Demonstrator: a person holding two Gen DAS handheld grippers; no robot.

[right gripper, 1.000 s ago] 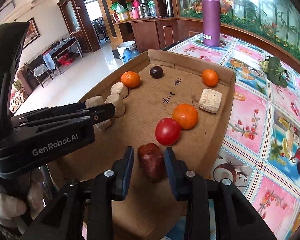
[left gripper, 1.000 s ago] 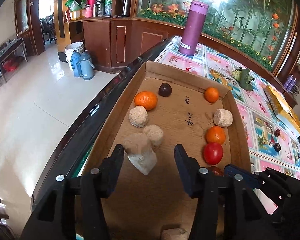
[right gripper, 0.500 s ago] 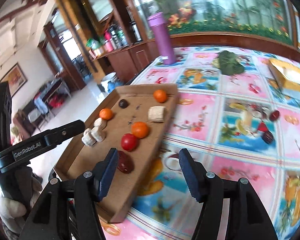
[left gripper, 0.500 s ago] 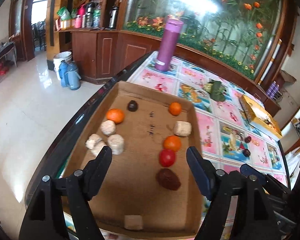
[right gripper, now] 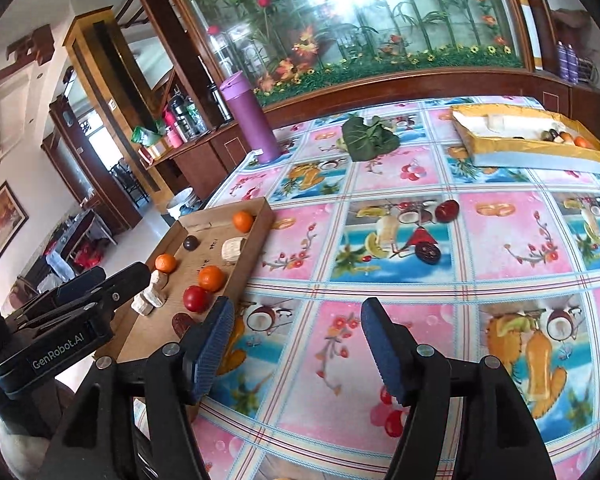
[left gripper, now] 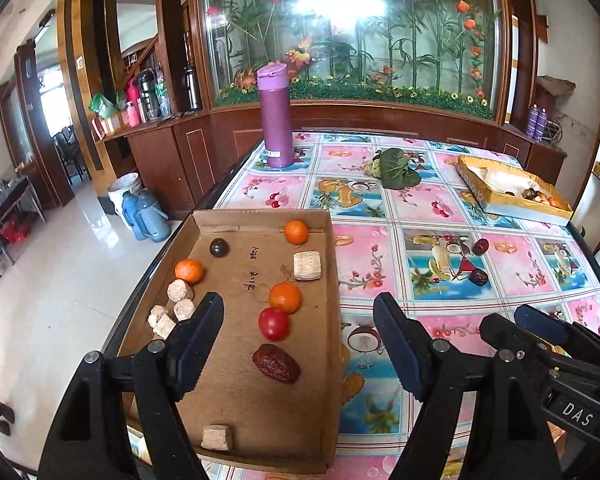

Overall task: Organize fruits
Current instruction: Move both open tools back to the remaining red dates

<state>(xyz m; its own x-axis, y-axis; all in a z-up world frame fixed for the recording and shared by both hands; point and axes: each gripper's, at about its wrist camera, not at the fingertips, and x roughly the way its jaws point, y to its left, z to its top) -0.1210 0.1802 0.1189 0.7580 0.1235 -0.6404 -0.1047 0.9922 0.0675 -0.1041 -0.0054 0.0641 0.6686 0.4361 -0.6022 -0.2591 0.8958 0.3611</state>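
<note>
A shallow cardboard tray (left gripper: 332,280) (right gripper: 256,236) lies at the table's left edge. In it lie three oranges (left gripper: 285,298), a red tomato (left gripper: 274,323) (right gripper: 195,298), a dark red date (left gripper: 276,364), a dark plum (left gripper: 219,247) and several beige blocks (left gripper: 307,265). Two more dark dates (right gripper: 447,211) (right gripper: 427,252) lie loose on the tablecloth. My left gripper (left gripper: 298,344) is open and empty, raised above the tray's near end. My right gripper (right gripper: 298,344) is open and empty above the tablecloth, right of the tray.
A purple flask (left gripper: 276,116) stands at the table's far left. A green leafy vegetable (right gripper: 370,138) lies at the far middle. A yellow box (right gripper: 528,148) holding small fruits sits at the far right. The floor drops off left of the tray.
Both grippers have pulled back and risen from the tray. The right gripper let go of the date, which now lies in the tray, and swung right over the tablecloth.
</note>
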